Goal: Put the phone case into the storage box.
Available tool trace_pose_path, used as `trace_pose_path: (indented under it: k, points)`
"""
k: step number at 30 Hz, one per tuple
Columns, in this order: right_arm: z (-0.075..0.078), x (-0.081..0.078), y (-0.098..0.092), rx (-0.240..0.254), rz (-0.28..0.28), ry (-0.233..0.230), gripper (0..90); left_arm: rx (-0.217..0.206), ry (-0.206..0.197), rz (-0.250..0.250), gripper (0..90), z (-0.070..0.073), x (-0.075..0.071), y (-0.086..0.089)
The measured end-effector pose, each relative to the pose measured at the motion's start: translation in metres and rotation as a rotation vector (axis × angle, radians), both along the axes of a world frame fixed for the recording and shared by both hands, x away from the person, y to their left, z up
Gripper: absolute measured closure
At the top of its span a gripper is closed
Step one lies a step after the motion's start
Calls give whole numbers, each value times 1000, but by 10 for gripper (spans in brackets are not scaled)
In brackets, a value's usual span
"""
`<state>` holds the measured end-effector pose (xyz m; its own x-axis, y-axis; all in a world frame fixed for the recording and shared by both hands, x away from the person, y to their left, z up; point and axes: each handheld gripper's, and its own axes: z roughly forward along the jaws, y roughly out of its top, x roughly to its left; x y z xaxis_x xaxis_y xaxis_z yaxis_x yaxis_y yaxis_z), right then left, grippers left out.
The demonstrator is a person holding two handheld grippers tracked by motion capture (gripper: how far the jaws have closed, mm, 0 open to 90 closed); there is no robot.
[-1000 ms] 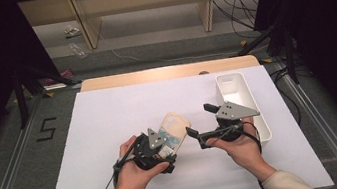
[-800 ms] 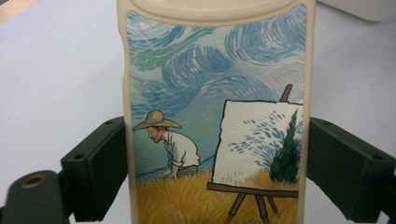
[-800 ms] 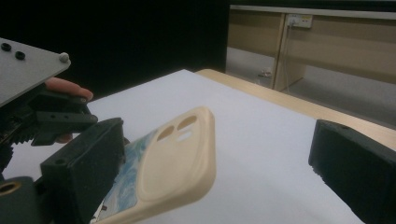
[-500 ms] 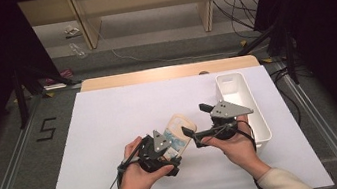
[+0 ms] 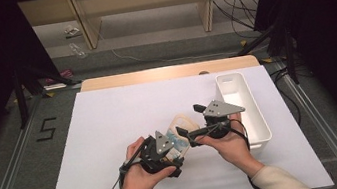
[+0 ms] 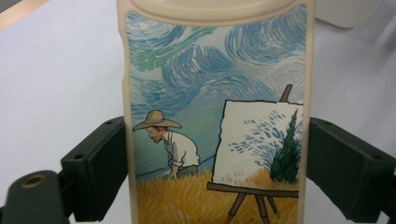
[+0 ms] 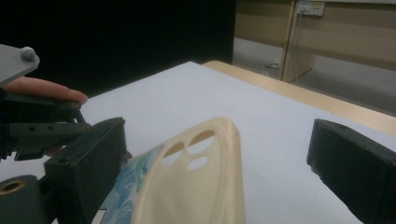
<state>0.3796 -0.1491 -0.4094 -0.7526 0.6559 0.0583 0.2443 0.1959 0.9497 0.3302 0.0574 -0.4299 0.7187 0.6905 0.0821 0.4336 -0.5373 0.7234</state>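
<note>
A: Item one, nearest you: your left tongs [image 5: 172, 147], clamped across the width of one phone case [image 6: 217, 116], a jaw pressed to each long edge.

B: Purpose of that hold?

A: It likely keeps the case steady and lifted off the tabletop [image 5: 111, 128], painted side toward the left gripper's camera, so your other hand can work at its free end. The picture shows a man in a straw hat beside an easel under swirling blue sky.

B: Item two?

A: Your right tongs [image 5: 187, 134], jaws standing apart on either side of the case's camera-cutout end [image 7: 196, 154]. One jaw sits just beside the cream rim; the other is well apart from it. Nothing is gripped there.

B: So the case is where, exactly?

A: Low over the near middle of the tabletop, between your two hands, carried by the left tongs alone.

B: Farther back?

A: One white bin [image 5: 242, 109], long and narrow, just beyond your right hand [image 5: 224, 142] at the tabletop's right side. I judge it the likely place for the case.

B: Count?

A: Phone cases, one. Bins, one. Tongs, two. Tabletops, one.
</note>
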Motion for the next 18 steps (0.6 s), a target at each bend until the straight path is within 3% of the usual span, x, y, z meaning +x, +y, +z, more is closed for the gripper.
trace_pose_path:
  k: [18]
  points:
    - [-5,6,11,-9,12,47,100,1,-2,-10,114,0,-3,-3]
